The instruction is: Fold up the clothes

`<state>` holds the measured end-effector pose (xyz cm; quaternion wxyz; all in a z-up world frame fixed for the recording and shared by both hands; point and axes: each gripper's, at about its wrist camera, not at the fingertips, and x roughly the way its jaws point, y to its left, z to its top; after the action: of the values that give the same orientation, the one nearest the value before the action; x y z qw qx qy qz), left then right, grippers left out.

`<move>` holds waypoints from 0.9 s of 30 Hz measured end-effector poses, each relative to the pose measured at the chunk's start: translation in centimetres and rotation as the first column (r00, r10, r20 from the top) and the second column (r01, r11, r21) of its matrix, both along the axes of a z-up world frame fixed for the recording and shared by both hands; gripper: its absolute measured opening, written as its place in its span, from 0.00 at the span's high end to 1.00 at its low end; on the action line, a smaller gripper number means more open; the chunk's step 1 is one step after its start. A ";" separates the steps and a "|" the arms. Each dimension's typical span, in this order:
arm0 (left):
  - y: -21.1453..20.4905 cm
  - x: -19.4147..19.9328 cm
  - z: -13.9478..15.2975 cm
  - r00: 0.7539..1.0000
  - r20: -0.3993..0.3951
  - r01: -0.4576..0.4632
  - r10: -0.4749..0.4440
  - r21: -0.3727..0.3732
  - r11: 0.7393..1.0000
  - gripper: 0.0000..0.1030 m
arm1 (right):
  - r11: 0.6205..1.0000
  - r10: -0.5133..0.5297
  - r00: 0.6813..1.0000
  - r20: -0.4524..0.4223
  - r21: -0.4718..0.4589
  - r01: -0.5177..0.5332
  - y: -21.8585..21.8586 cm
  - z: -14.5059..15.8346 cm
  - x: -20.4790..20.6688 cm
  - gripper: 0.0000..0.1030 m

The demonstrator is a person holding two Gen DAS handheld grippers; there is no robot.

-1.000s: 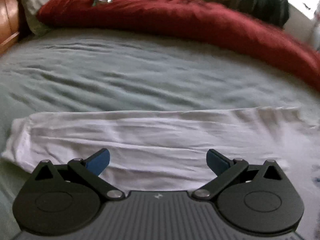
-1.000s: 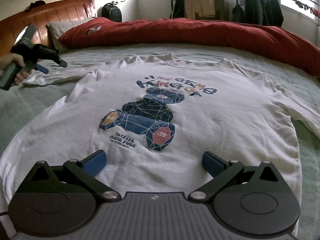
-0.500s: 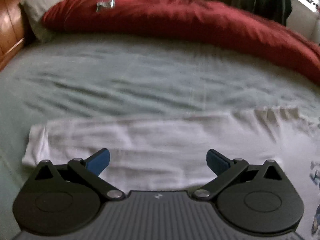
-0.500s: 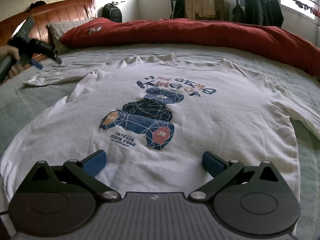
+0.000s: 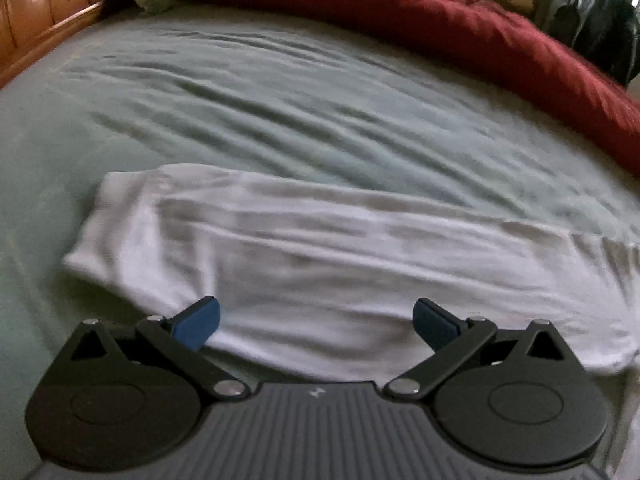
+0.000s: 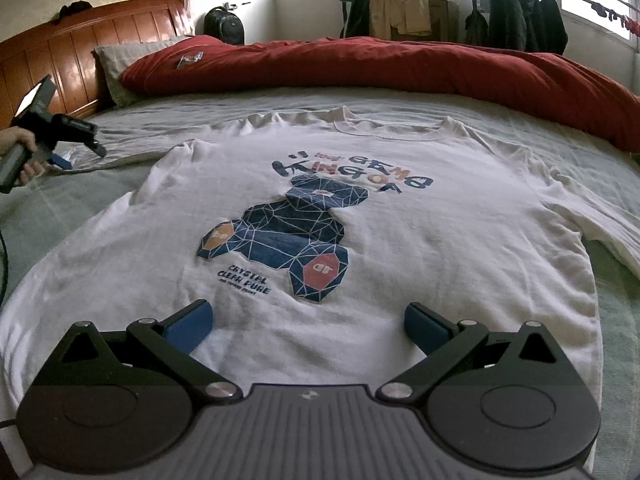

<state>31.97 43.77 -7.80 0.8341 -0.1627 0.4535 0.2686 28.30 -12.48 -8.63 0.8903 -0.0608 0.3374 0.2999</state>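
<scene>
Since a second ago the left gripper (image 5: 316, 320) has dropped lower over the sleeve (image 5: 320, 256) and swung toward its cuff, which now sits further in from the left edge of its view; the right gripper (image 6: 308, 326) has barely shifted.

The bed (image 6: 60, 216), under a grey-green sheet, carries a red duvet (image 6: 400, 64) bunched along its far side. A white shirt (image 6: 440, 240) lies flat, print up, collar toward the duvet, both sleeves spread outward. The left sleeve stretches sideways across the sheet, wrinkled, cuff at its far left end.

In the right wrist view a hand (image 6: 20, 152) grips the left gripper's handle at the bed's left edge, tilting it down at the sleeve end. Its blue fingers (image 5: 198, 322) stand wide apart, low over the sleeve's near edge, gripping nothing. The right gripper hangs over the shirt's hem, level and pointing up the shirt, fingers (image 6: 188, 326) likewise wide apart and empty.
</scene>
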 end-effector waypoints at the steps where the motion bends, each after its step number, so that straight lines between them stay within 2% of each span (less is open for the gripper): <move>1: 0.1 -0.2 0.5 1.000 -0.005 -0.012 0.012 0.014 1.000 0.01 | 1.000 0.000 1.000 0.000 0.000 0.000 0.0 0.0 0.0 0.00; 4: 0.1 -0.3 2.0 0.998 0.064 0.007 -0.006 -0.011 1.000 0.01 | 1.000 -0.001 1.000 0.002 -0.002 0.001 0.1 -0.1 0.0 0.00; 6: -0.4 0.3 2.4 0.996 0.083 0.024 -0.025 0.013 1.000 0.01 | 1.000 -0.002 1.000 0.003 -0.004 0.002 0.1 -0.1 0.0 0.00; 8: -0.8 1.4 1.7 0.998 0.047 0.034 -0.035 0.032 0.999 0.01 | 1.000 -0.003 1.000 0.005 -0.007 0.003 0.2 -0.1 0.0 0.00; 10: -1.0 1.8 0.1 1.000 -0.016 0.011 -0.011 0.019 1.000 0.01 | 1.000 -0.003 1.000 0.006 -0.012 0.003 0.3 -0.1 0.0 0.00; 14: -1.4 1.1 -0.7 0.999 -0.034 -0.010 0.010 0.018 1.000 0.01 | 1.000 -0.003 1.000 0.005 -0.014 0.003 0.3 0.0 0.0 0.00; 16: -1.9 0.9 0.2 0.998 -0.055 -0.027 0.027 0.012 1.000 0.01 | 1.000 -0.005 1.000 0.003 -0.014 0.005 0.2 0.1 -0.1 0.00; 19: -3.4 0.3 2.5 0.999 -0.035 -0.002 0.003 0.032 1.000 0.01 | 1.000 -0.008 1.000 -0.001 -0.006 0.008 0.0 0.4 -0.2 0.00; 24: -7.8 0.1 5.9 0.995 0.017 0.103 -0.103 0.014 0.995 0.01 | 0.999 -0.022 1.000 -0.006 0.030 0.022 -0.8 1.1 -0.2 0.00; 27: -11.4 0.1 7.2 0.979 0.051 0.198 -0.197 -0.015 0.980 0.01 | 0.997 -0.044 0.999 0.000 0.066 0.044 -1.6 1.7 -0.2 0.00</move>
<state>32.06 32.34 -0.58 0.8659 -0.1321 0.4493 0.1759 28.14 -14.05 -6.95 0.8984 -0.0242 0.3278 0.2912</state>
